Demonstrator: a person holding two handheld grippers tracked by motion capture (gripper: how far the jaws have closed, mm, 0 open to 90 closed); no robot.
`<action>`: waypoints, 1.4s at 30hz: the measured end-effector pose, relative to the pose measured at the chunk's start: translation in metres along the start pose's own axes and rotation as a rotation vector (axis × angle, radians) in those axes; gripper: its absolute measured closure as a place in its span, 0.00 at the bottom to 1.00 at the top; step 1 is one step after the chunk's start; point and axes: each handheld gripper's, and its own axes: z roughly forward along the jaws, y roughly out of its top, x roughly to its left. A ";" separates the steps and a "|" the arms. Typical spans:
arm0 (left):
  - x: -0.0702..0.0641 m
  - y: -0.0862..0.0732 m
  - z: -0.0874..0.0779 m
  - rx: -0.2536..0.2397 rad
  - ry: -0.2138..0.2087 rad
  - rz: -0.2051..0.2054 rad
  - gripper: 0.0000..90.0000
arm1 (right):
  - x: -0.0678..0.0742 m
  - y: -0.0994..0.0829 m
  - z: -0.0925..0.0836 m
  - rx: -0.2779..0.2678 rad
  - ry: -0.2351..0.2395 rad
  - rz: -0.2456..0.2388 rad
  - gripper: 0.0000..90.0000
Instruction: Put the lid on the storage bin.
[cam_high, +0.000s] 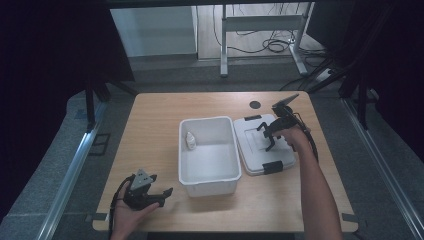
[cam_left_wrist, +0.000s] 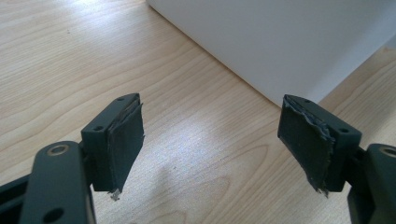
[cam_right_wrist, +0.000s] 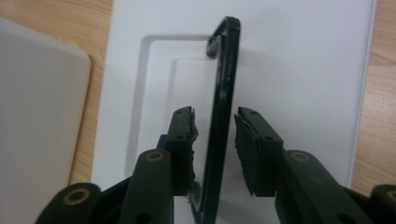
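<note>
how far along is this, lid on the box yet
Not yet. Done: a small bottle lies inside the open white box. In hand: the right gripper straddles the black handle of the lid, which lies flat beside the box. Left: gripping, lifting and fitting it. The left gripper waits open.

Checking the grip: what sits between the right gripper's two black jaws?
The black handle of the white plastic lid stands between the right gripper pads, small gaps each side, seen in the right gripper view.

- The table (cam_high: 150, 130) is light wood with a fine grain pattern.
- The bin (cam_high: 208, 177) is plain white.
- The lid (cam_high: 250, 150) is white, with black clips (cam_high: 272, 167).
- The handle (cam_right_wrist: 223, 93) is black.
- The bottle (cam_high: 190, 140) is white.
- Both grippers (cam_high: 152, 192) (cam_right_wrist: 215, 128) are black.
</note>
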 end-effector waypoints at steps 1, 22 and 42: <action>0.000 0.000 -0.001 -0.007 -0.018 -0.007 0.25 | -0.002 0.000 0.000 0.000 0.008 0.007 0.82; 0.001 0.000 0.001 -0.002 -0.015 -0.008 0.25 | -0.014 -0.003 -0.017 -0.003 0.055 0.090 0.95; -0.003 0.001 0.003 0.002 -0.019 0.001 0.25 | 0.005 -0.010 -0.084 -0.064 0.048 0.068 0.95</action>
